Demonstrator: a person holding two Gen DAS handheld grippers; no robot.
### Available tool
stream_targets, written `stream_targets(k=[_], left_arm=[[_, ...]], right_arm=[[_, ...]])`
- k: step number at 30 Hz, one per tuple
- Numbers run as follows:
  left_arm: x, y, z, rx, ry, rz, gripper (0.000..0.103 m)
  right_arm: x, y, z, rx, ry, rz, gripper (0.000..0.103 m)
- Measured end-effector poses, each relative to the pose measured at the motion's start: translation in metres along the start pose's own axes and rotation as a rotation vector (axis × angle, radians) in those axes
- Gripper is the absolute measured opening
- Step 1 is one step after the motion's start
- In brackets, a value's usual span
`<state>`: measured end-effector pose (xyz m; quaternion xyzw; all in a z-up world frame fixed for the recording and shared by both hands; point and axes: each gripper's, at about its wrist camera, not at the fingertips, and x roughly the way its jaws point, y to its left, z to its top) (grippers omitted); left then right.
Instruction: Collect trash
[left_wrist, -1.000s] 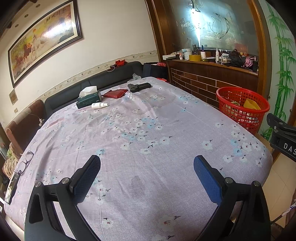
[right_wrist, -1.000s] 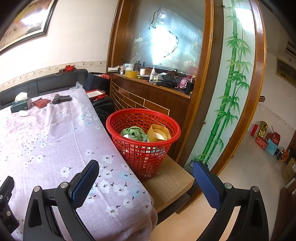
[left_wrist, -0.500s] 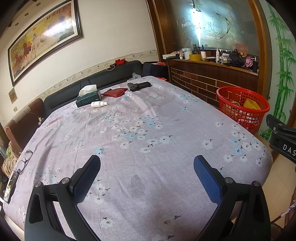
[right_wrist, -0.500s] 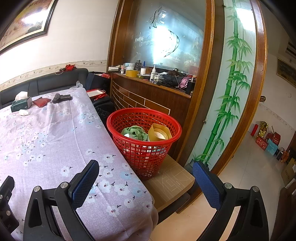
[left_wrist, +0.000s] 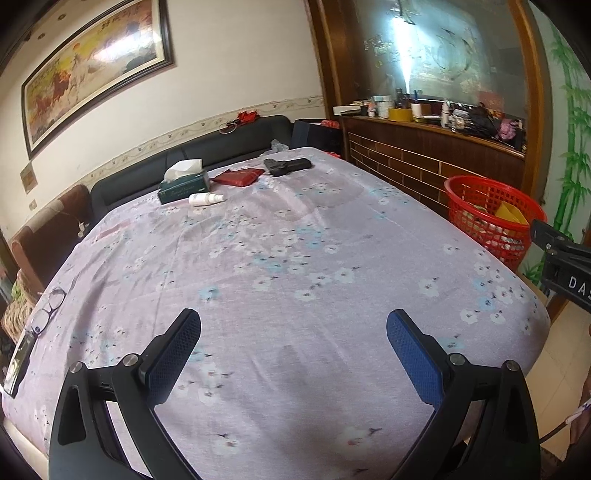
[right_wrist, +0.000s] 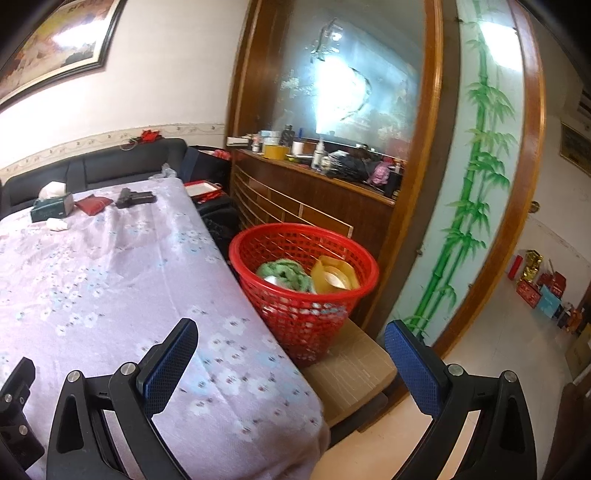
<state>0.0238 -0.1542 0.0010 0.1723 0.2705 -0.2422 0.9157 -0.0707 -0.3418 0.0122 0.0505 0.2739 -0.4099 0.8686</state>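
Note:
A red mesh basket (right_wrist: 306, 295) stands on a low wooden step beside the table; it holds green crumpled stuff (right_wrist: 286, 271) and a yellow container (right_wrist: 334, 275). The same basket (left_wrist: 487, 221) shows at the right in the left wrist view. My left gripper (left_wrist: 293, 338) hovers open over the near part of the floral tablecloth (left_wrist: 288, 258), with nothing between its fingers. My right gripper (right_wrist: 290, 345) is open and empty, above the table's corner, short of the basket. At the table's far end lie a small white bottle (left_wrist: 205, 199), a green tissue box (left_wrist: 183, 184), a red pouch (left_wrist: 238, 178) and a black pistol-shaped object (left_wrist: 286, 166).
Glasses (left_wrist: 46, 306) and a phone (left_wrist: 18, 363) lie at the table's left edge. A dark sofa (left_wrist: 207, 155) runs behind the table. A wooden counter (right_wrist: 317, 177) crowded with bottles stands behind the basket. Open tiled floor (right_wrist: 517, 332) lies to the right, with boxes by the wall.
The right wrist view has swung slightly right and closer, so the basket sits more central. The left gripper's view is nearly the same. Both grippers stay open.

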Motion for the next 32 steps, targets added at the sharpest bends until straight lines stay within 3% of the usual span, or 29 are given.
stream_targets(k=[4, 8, 15, 19, 20, 23, 25, 28, 32], left_arm=[[0.005, 0.037, 0.004, -0.069, 0.014, 0.042, 0.1], [0.016, 0.087, 0.002, -0.148, 0.056, 0.099, 0.1], [0.053, 0.183, -0.02, -0.309, 0.217, 0.158, 0.1], [0.08, 0.221, -0.031, -0.368, 0.324, 0.147, 0.1], [0.086, 0.226, -0.032, -0.375, 0.349, 0.141, 0.1], [0.098, 0.235, -0.034, -0.37, 0.373, 0.137, 0.1], [0.104, 0.237, -0.03, -0.357, 0.373, 0.102, 0.1], [0.112, 0.236, -0.027, -0.333, 0.385, 0.12, 0.1], [0.124, 0.24, -0.025, -0.33, 0.419, 0.108, 0.102]], right_arm=[[0.006, 0.026, 0.014, -0.047, 0.026, 0.11, 0.102], [0.019, 0.079, 0.023, -0.116, 0.105, 0.277, 0.102], [0.046, 0.189, 0.019, -0.256, 0.281, 0.471, 0.102], [0.061, 0.24, 0.014, -0.325, 0.315, 0.47, 0.102], [0.069, 0.253, 0.012, -0.325, 0.361, 0.487, 0.102], [0.086, 0.275, 0.01, -0.313, 0.409, 0.466, 0.102], [0.092, 0.285, 0.008, -0.316, 0.407, 0.431, 0.102], [0.095, 0.287, 0.009, -0.28, 0.392, 0.424, 0.102], [0.105, 0.282, 0.012, -0.211, 0.423, 0.465, 0.103]])
